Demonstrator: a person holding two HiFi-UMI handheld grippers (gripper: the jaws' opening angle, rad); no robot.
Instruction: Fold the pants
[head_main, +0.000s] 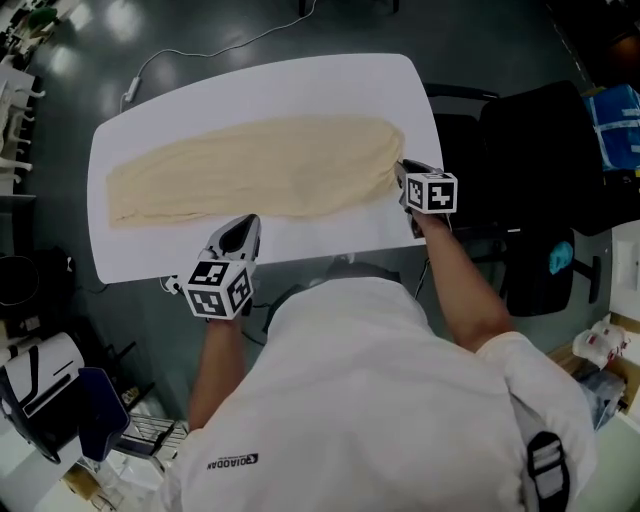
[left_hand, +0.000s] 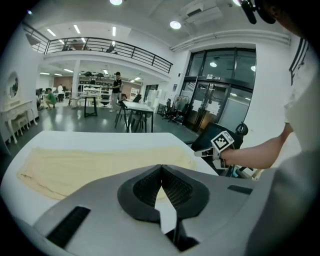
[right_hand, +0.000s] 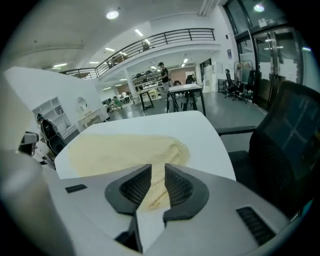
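Head view: one pair of pants (head_main: 250, 170) lies flat on the white surface (head_main: 300, 80), its long axis left to right and its wider end at the right. There are two claws. Left gripper view: the left claw (left_hand: 161, 172) is clenched and empty. Right gripper view: the right claw (right_hand: 153, 182) is released, with the pants' end beyond its gap.

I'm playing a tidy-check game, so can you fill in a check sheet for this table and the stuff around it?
Surface: white table with rounded corners.
Job's things: cream pants spread long across the table.
Clutter: nothing seen on the table.
Grippers: left gripper at the near edge, jaws together, empty; right gripper at the pants' right end, jaws apart, not gripping.
Cables: white cable trailing beyond the table's far edge.
Surroundings: black office chair to the right of the table.
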